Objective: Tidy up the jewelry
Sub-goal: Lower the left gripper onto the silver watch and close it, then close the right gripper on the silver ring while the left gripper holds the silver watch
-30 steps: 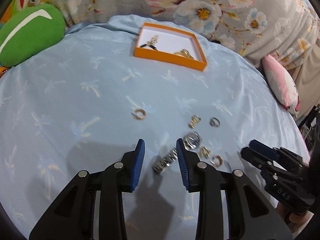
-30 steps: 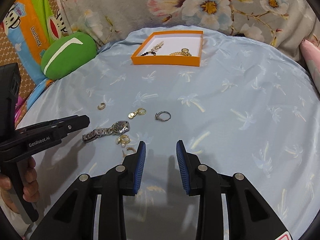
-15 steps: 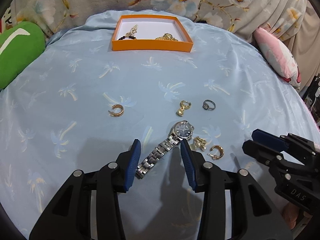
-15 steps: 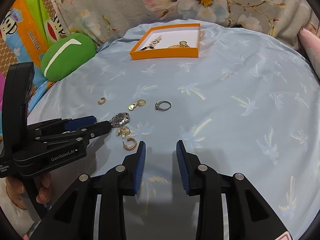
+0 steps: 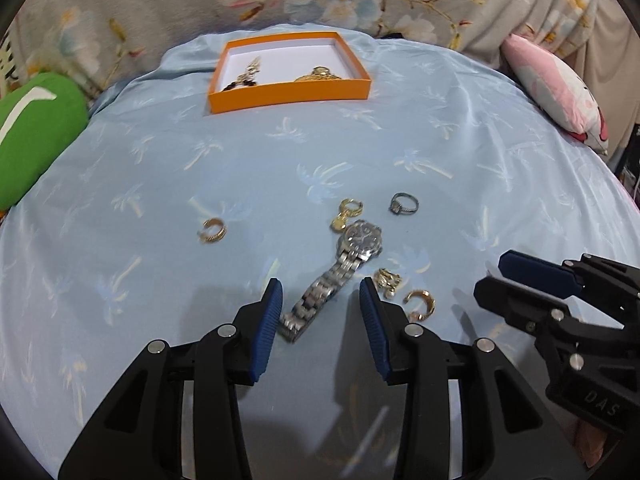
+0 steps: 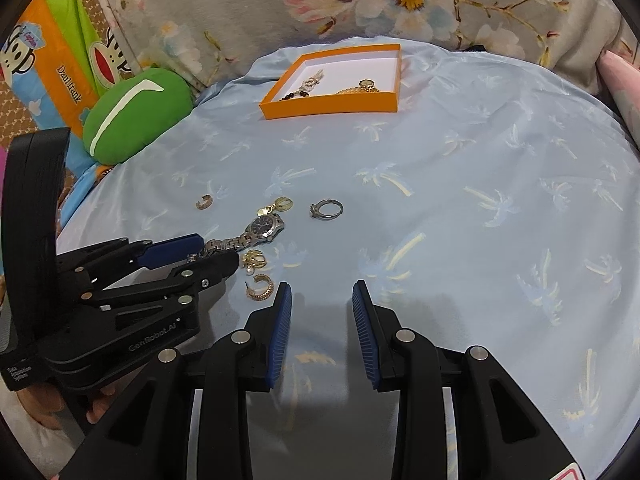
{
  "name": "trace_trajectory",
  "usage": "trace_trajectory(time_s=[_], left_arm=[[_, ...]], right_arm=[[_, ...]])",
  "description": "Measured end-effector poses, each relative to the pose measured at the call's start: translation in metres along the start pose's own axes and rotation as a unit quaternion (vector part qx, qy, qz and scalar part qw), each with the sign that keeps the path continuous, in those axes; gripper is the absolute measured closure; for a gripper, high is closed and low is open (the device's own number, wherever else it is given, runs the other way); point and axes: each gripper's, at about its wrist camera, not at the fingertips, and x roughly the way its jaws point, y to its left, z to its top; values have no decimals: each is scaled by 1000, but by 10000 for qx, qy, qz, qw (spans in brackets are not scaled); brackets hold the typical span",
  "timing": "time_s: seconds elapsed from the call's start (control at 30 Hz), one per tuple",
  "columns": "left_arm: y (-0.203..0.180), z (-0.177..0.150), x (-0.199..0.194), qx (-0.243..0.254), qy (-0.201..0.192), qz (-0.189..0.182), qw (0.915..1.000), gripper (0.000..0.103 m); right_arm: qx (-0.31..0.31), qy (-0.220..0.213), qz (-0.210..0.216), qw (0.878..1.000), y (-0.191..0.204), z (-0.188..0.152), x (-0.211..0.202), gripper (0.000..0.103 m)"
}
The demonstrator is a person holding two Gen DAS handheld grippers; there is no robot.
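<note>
Both tongs spread: left tongs (image 5: pixel 320 300) straddle the watch (image 5: pixel 332 276) band (right-view tips hide it).

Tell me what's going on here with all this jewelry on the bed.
A person holding a gripper in each hand is sorting jewelry into an orange box. The left gripper is open, its fingers either side of the band of a silver watch lying on the blue sheet, not yet gripped. The right gripper is open and empty over bare sheet. Rings and earrings lie loose around the watch; a few pieces are already in the box.
</note>
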Motion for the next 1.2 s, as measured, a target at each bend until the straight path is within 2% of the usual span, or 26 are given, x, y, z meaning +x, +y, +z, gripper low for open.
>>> trace_trajectory(time_s=[0.13, 0.37, 0.43, 0.5, 0.97, 1.07, 1.2], left_arm=[[-2, 11, 9, 154, 24, -162, 9997, 64], [-16, 22, 21, 509, 24, -144, 9986, 64], [-19, 23, 21, 537, 8, -183, 9984, 79], [-21, 23, 21, 524, 1, -176, 9985, 79], [10, 9, -11, -299, -220, -254, 9990, 79], [19, 6, -11, -475, -206, -249, 9983, 79], [25, 3, -11, -597, -209, -244, 9977, 79]], right_arm=[[32, -5, 11, 10000, -2, 0, -1, 71], [99, 15, 12, 9999, -7, 4, 3, 71], [149, 33, 50, 9999, -9, 5, 4, 71], [174, 31, 58, 9998, -11, 6, 5, 71], [-226, -49, 74, 9997, 0, 31, 21, 72], [-359, -44, 89, 9993, 7, 40, 31, 77], [-379, 82, 168, 9991, 9, 51, 46, 91]])
